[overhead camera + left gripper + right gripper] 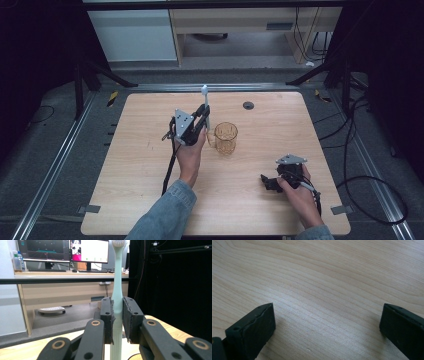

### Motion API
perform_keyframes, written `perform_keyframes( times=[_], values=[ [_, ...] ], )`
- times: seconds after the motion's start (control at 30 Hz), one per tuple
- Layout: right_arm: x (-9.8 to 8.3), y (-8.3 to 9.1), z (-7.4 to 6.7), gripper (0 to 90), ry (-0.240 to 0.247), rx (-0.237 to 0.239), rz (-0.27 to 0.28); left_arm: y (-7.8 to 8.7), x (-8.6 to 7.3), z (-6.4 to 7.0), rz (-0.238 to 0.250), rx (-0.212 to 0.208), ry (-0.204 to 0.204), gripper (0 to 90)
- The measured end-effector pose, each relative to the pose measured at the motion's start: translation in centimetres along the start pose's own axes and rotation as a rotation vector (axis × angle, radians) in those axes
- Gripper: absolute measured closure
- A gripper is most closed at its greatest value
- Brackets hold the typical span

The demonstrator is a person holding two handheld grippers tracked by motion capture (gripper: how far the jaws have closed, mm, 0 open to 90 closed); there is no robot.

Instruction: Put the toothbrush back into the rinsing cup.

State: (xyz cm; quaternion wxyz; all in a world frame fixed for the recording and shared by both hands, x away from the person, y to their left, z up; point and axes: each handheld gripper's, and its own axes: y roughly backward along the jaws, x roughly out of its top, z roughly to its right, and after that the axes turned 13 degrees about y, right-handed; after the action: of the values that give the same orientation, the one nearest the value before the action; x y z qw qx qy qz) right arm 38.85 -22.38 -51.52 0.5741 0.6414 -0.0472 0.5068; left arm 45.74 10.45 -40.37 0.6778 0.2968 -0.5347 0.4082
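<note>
A pale mint toothbrush (117,290) stands upright between the pads of my left gripper (117,320), which is shut on its handle; the bristle head is at the top. In the high view the left gripper (204,116) holds the toothbrush (205,102) just left of an amber see-through mug (225,138) at the table's middle. My right gripper (265,182) rests low near the front right of the table, pointing left. Its jaws stand wide apart in the right gripper view (327,325), with bare wood between them.
The light wooden table (150,165) has a small dark round grommet (248,105) near its far edge. Black cables trail on the floor at the right. A desk with monitors (65,251) stands beyond the table.
</note>
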Motion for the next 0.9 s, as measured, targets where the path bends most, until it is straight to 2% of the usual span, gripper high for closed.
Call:
perform_keyframes(
  times=[0.37, 0.57, 0.9],
  values=[
    [0.0, 0.0, 0.0, 0.7, 0.004, 0.004, 0.002, -0.7, -0.9, 0.3, 0.001, -0.009, 0.013, 78.5],
    [0.0, 0.0, 0.0, 0.7, 0.006, 0.005, 0.002, -1.0, -1.4, 0.0, -0.002, 0.009, -0.01, 78.5],
    [0.0, 0.0, 0.0, 0.7, 0.007, 0.007, 0.001, -1.5, -2.3, -0.5, -0.016, 0.014, -0.001, 78.3]
  ],
)
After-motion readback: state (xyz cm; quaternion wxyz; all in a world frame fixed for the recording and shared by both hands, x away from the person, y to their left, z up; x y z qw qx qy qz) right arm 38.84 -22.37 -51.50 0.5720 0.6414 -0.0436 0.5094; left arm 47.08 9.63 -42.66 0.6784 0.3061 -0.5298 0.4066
